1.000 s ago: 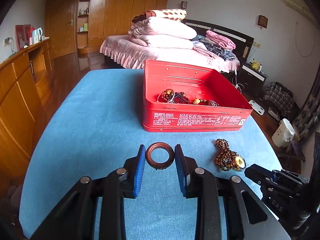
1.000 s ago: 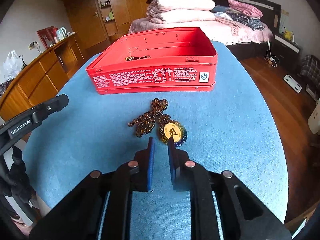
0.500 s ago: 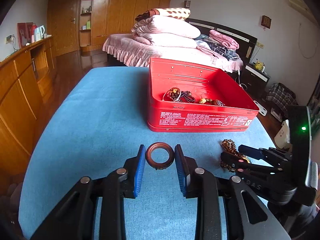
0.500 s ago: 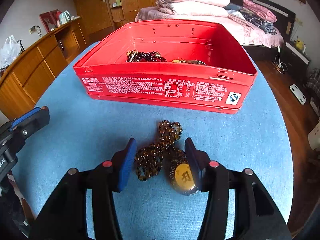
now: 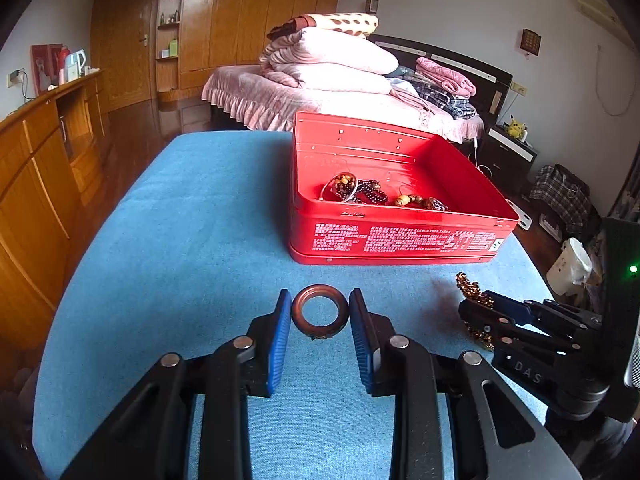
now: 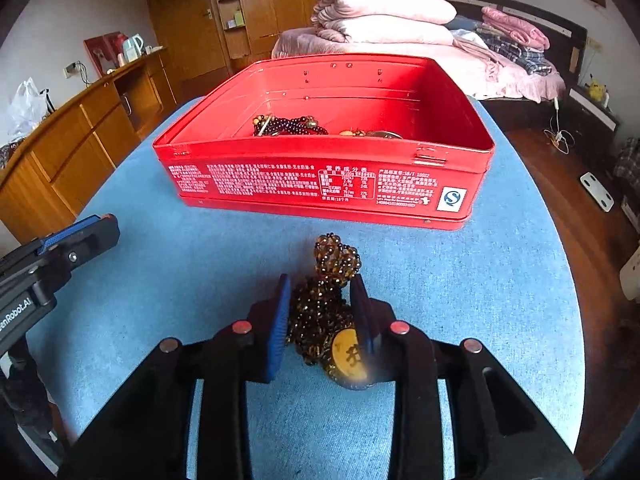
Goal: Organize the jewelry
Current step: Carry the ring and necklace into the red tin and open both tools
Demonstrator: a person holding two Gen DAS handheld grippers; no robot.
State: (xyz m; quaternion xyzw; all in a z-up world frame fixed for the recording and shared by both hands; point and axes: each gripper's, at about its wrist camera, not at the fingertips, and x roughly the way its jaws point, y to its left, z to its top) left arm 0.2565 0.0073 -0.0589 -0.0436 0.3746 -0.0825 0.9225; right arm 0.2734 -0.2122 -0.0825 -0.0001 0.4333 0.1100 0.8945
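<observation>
**A:** Left wrist view first: the left gripper point(image 5: 320, 316) has its 2 blue pads against either side of a brown ring point(image 5: 319, 315), jaws drawn in to the ring's width, so I read it as gripped. The ring is over the blue tablecloth point(image 5: 180, 220), in front of the red tin point(image 5: 396, 240).

**B:** And the right gripper point(image 6: 320, 304)?

**A:** Its jaws have just been closing around the amber bead necklace point(image 6: 324, 304) with the gold pendant point(image 6: 350, 354). The beads are bunched between the pads and look pinched, still resting on the cloth just in front of the tin.

**B:** So which step?

**A:** Picking up, I'd say. 2 pieces remain outside; other beads point(image 6: 288, 124) already lie in the tin.

**B:** Next?

**A:** Probably lift each piece clear of the near wall and release inside. The loose strand could snag the rim or slip, so a firm hold and enough height matter.
</observation>
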